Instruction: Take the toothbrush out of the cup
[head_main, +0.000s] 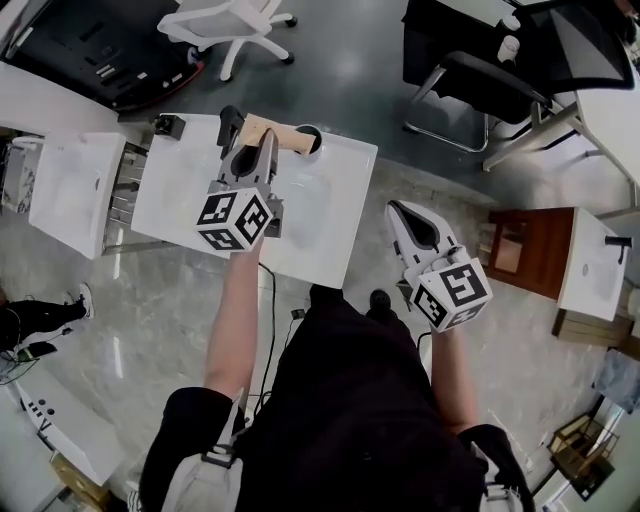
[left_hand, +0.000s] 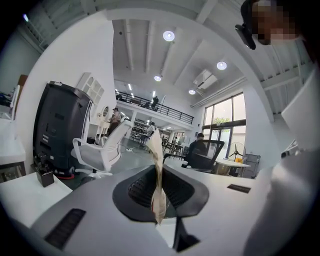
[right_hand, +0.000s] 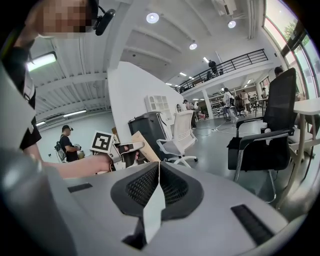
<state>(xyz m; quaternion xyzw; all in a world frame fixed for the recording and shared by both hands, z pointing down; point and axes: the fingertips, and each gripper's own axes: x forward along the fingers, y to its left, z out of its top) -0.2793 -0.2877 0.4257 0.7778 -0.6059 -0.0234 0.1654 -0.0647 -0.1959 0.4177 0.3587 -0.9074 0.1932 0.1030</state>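
The step in hand looks like the lift-out itself. The left gripper (head_main: 260, 150) is pinching the toothbrush (head_main: 282, 134), a flat tan strip that may be a paper-wrapped or wooden handle, and holds it above the white worktop (head_main: 180, 190). The toothbrush lies crosswise to this gripper, and most of its length runs to the right of the tips. A dark round thing (head_main: 309, 141) sits just at the strip's far end and may be the cup. Whether the toothbrush has come free of it cannot be told.

If it has not, the next move calls for drawing the toothbrush along its own length, away from that dark thing. The pinch must stay firm, because so thin a strip could swivel between the pads.

The right gripper (head_main: 405, 220) has its jaws pressed together on nothing and hangs well apart, off to the right beyond the worktop's edge.

The left gripper view alone shows the grip: the strip stands edge-on between the pads and sticks out past them. It shows neither a cup nor what lies beneath. The head view alone gives the strip's length and the worktop under it. The right gripper view shows the left gripper from the side, ahead and to its left, with the strip slanting upward
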